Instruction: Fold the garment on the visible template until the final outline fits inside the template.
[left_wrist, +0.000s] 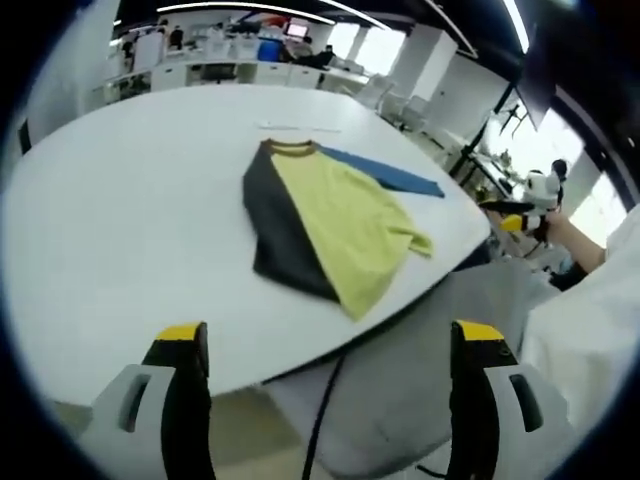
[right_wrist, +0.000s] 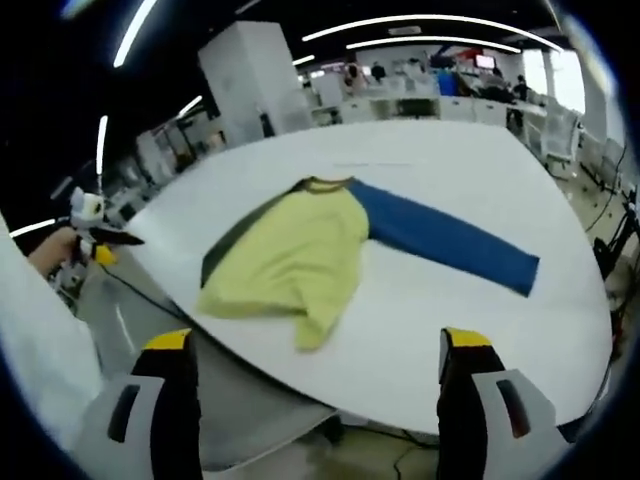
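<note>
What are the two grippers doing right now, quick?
Left gripper: open, holding nothing, back from the shirt on the table.
Right gripper: open, holding nothing, also short of the shirt.

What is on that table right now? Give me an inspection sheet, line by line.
Surface: round white table, the garment lying near its edge.
Job's things: yellow shirt with a dark grey panel and a blue long sleeve, partly folded; the blue sleeve stretches flat to one side. No template outline can be made out.
Clutter: nothing seen on the table.
Grippers: left gripper open and empty, short of the table edge; right gripper open and empty.
Cables: a dark cable hangs below the table edge.
Surroundings: open office with desks, ceiling light strips, a person's white sleeve.
</note>
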